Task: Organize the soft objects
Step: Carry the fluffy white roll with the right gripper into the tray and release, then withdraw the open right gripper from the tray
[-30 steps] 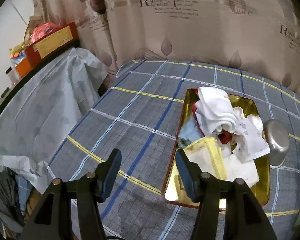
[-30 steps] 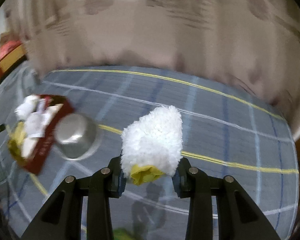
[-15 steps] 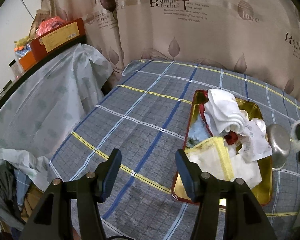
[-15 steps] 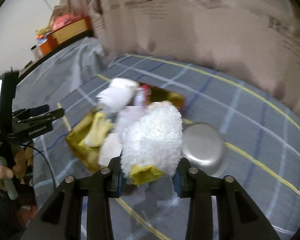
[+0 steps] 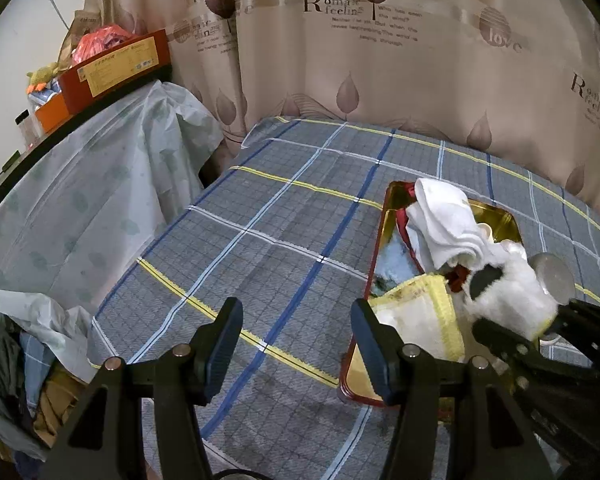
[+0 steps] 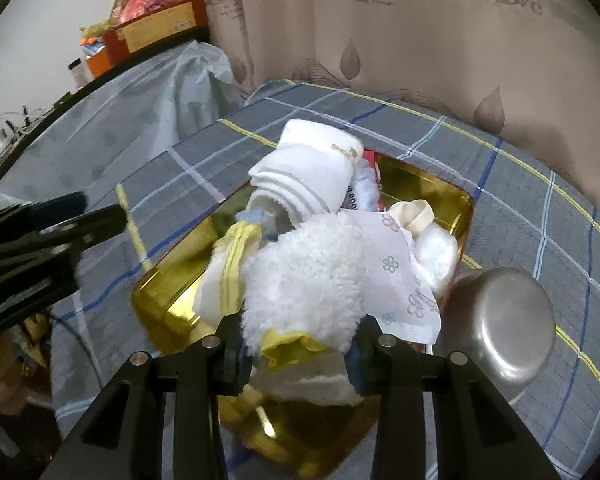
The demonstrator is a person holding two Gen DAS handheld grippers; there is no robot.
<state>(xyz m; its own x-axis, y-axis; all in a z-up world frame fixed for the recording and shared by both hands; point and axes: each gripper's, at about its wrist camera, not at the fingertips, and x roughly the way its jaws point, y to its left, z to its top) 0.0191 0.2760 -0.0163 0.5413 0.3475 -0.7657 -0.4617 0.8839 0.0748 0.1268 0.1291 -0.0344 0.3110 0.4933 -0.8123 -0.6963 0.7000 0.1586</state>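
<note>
Fluffy white fleece with a yellow lining (image 6: 304, 280) is clamped between the two black fingers of the right gripper (image 6: 296, 352), bulging up and forward out of the jaws. Directly beneath and ahead of this gripper lies a gold tray with a red rim (image 6: 424, 184), resting on a grey plaid bedspread (image 6: 520, 184). Piled in the tray just beyond the fingertips are a rolled white towel (image 6: 308, 168), a yellow-edged cloth (image 6: 236, 256) slightly to the left, and a thin white cloth printed with small flowers (image 6: 396, 268) slightly to the right. A steel bowl (image 6: 504, 320), turned upside down, sits on the bedspread touching the tray's right side, just right of the right gripper.

The left gripper (image 5: 296, 328) has its jaws apart with nothing between them, over bare bedspread. From its own view, the tray begins just behind its right finger, and the right gripper with its fleece bundle enters from the far right, over the near end of the tray. A beige curtain (image 5: 380, 60) with leaf motifs hangs beyond the bed, well ahead of both grippers. Far to the left stands a surface draped in pale plastic sheeting (image 5: 100, 184).
</note>
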